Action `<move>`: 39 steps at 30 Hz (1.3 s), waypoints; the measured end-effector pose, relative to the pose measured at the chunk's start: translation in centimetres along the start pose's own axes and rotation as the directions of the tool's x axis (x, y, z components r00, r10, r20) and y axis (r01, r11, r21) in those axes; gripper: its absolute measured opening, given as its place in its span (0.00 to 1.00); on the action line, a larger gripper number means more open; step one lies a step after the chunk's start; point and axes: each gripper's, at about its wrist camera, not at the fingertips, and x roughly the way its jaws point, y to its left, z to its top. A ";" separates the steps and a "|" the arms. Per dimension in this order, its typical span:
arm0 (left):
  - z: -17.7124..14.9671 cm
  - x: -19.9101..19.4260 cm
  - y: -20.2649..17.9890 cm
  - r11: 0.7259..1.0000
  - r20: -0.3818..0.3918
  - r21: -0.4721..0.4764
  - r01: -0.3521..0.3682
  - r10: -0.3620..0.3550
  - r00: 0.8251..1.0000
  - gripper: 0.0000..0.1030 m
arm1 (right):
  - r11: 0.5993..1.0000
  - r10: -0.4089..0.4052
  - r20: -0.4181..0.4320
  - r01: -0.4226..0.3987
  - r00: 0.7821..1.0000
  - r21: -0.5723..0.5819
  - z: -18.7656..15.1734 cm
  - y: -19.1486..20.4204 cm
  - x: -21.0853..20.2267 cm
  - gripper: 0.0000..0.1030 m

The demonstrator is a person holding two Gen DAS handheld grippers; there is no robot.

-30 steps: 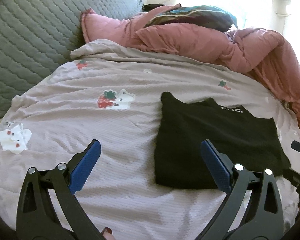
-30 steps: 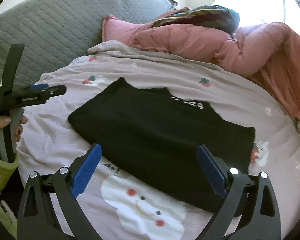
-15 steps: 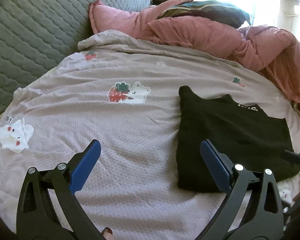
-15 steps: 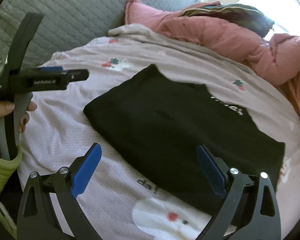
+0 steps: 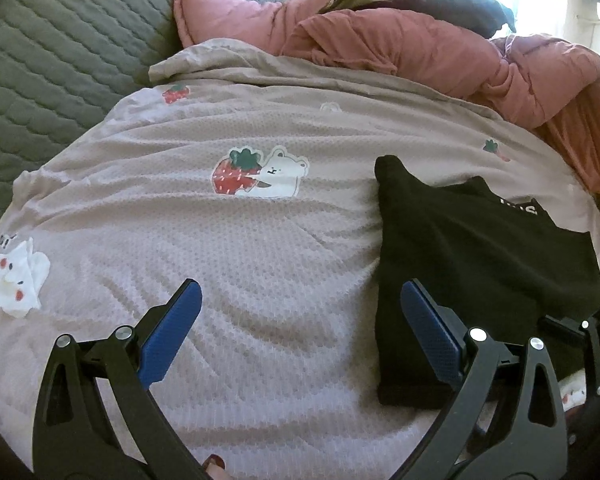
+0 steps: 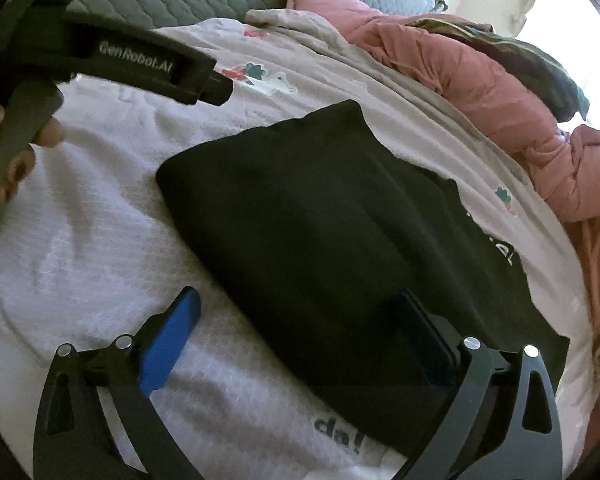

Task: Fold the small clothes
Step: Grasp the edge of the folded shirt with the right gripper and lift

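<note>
A black garment (image 5: 480, 256) lies folded flat on the pale pink bedsheet (image 5: 240, 248), with white lettering near its far edge. In the left wrist view it sits at the right; my left gripper (image 5: 300, 320) is open and empty, its right finger over the garment's near left edge. In the right wrist view the garment (image 6: 340, 232) fills the middle; my right gripper (image 6: 300, 328) is open and empty above its near edge. The left gripper's body (image 6: 112, 56) shows at the upper left there.
A rumpled pink quilt (image 5: 440, 44) and a dark pillow (image 5: 432, 0) lie along the far side of the bed. A grey quilted headboard (image 5: 52, 40) is at the left. The sheet has strawberry and bear prints (image 5: 260, 172).
Both grippers have shifted left and closer to the bed, so the garment sits further right in the left wrist view. The garment has not moved. Both grippers stay open.
</note>
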 end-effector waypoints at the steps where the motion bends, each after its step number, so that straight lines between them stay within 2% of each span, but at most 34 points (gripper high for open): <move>1: 0.1 0.1 0.0 1.000 0.000 -0.004 0.000 0.000 1.000 0.91 | 1.000 -0.006 0.000 0.006 1.000 -0.001 0.1 -0.1 0.2 0.95; 9: 0.9 1.1 -0.3 1.000 -0.003 0.004 -0.012 0.012 1.000 0.91 | 0.999 -0.051 0.016 0.051 0.999 -0.003 1.5 -0.6 2.0 0.95; 14: 1.4 1.8 -0.2 1.000 -0.015 -0.007 -0.013 0.013 1.000 0.91 | 0.994 -0.110 0.065 0.111 0.992 -0.007 2.2 -0.7 2.4 0.92; 16: 1.7 2.0 -0.2 1.000 -0.017 -0.015 -0.007 0.007 1.000 0.91 | 0.995 -0.095 0.087 0.095 0.992 0.005 2.1 -1.1 2.0 0.75; 18: 1.9 2.1 -0.1 1.000 -0.019 -0.024 -0.002 0.002 1.000 0.91 | 0.997 -0.082 0.109 0.080 0.991 0.019 2.0 -1.4 1.5 0.68; 19: 2.0 2.1 -0.2 1.000 -0.018 -0.026 0.004 -0.004 1.000 0.91 | 0.997 -0.071 0.126 0.069 0.989 0.027 2.0 -1.6 1.2 0.58; 22: 2.3 2.2 -0.3 0.999 -0.026 -0.033 0.028 -0.029 0.999 0.91 | 0.998 -0.021 0.147 0.014 0.989 0.055 1.8 -2.1 0.5 0.39; 28: 2.9 2.7 -1.0 0.991 -0.044 -0.070 0.113 -0.116 0.992 0.91 | 0.995 0.018 0.171 -0.035 0.985 0.095 1.5 -2.9 -0.1 0.24; 31: 3.6 2.9 -1.7 0.982 -0.061 -0.089 0.167 -0.173 0.983 0.91 | 0.989 0.041 0.192 -0.067 0.981 0.129 1.2 -3.6 -0.7 0.21; 35: 4.6 2.9 -3.2 0.983 -0.065 -0.046 0.176 -0.179 0.982 0.91 | 0.987 0.042 0.222 -0.074 0.974 0.141 0.8 -4.1 -1.6 0.20; 39: 5.1 3.3 -5.0 0.976 -0.107 -0.004 0.218 -0.217 0.970 0.91 | 0.988 0.034 0.245 -0.070 0.969 0.140 0.4 -4.3 -2.4 0.19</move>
